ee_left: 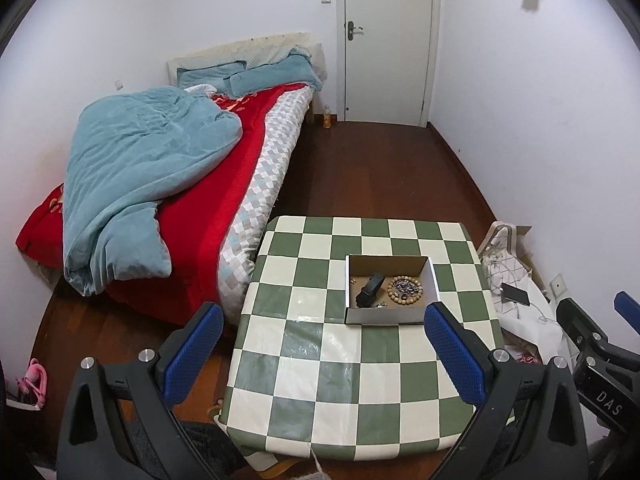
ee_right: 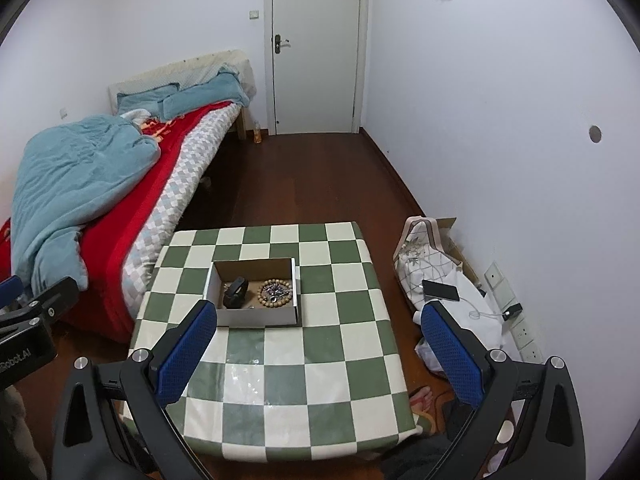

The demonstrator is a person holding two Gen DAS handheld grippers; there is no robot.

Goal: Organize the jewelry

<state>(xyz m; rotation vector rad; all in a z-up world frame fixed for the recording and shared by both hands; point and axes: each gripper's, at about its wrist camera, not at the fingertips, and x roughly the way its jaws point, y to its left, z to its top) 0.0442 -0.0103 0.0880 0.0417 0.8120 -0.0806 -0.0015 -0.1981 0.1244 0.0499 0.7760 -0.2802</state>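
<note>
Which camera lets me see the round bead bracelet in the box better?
The left wrist view. There the bead bracelet looks bigger, and its ring of tan beads around a small dark pile is easy to make out inside the cardboard box. In the right wrist view the bracelet is visible too, only smaller and blurrier.

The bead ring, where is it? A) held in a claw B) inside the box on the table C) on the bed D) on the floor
B: the bead ring lies inside the box on the table, next to a black thing.
</note>
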